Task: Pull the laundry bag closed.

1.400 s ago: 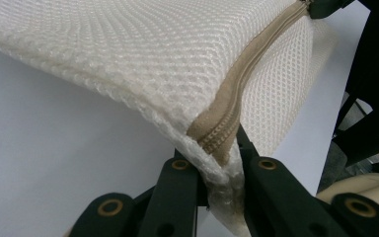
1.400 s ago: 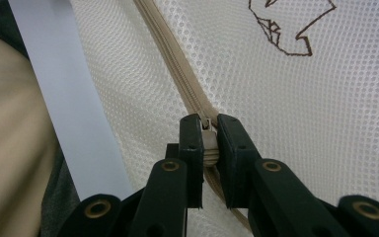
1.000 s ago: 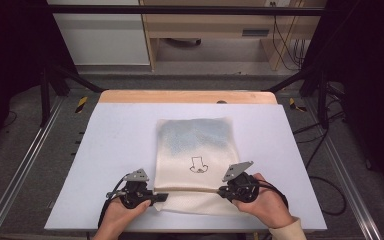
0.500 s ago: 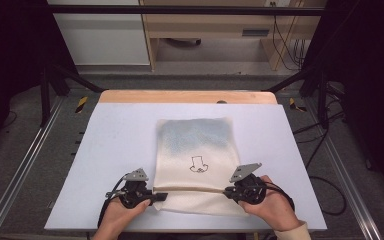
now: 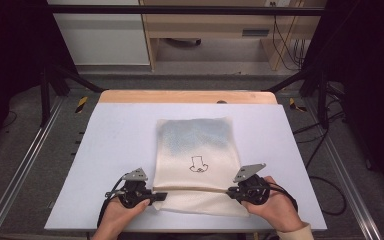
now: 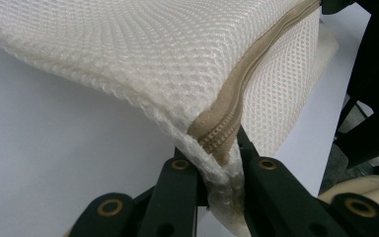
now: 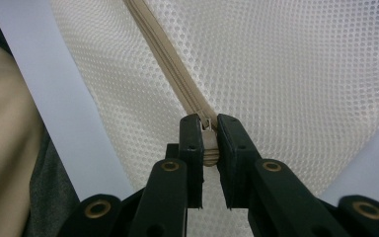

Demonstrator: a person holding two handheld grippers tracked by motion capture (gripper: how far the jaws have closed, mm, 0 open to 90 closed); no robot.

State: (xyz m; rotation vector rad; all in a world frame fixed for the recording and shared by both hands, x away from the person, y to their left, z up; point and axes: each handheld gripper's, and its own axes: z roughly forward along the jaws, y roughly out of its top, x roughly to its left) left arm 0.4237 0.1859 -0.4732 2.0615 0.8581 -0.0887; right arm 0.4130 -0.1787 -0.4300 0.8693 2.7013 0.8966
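A cream mesh laundry bag (image 5: pixel 196 150) lies flat on the white table, with a small black drawing on it and a tan zipper (image 5: pixel 195 189) running across near its front end. My left gripper (image 5: pixel 159 196) is shut on the bag's left corner at the zipper end (image 6: pixel 216 148). My right gripper (image 5: pixel 231 192) is shut on the zipper pull (image 7: pixel 208 136) at the right end of the zipper line. In the right gripper view the tan zipper tape (image 7: pixel 165 59) runs away from the jaws across the mesh.
The white table top (image 5: pixel 110 145) has a wooden strip along its far edge (image 5: pixel 180 96). A black frame and cables stand at both sides, and a wooden bench (image 5: pixel 215 30) sits behind the table. A sleeve (image 7: pixel 5 138) is at the left of the right gripper view.
My right gripper has shifted to the right along the zipper line, from inside the bag's right edge to its right end. The left gripper has stayed put.
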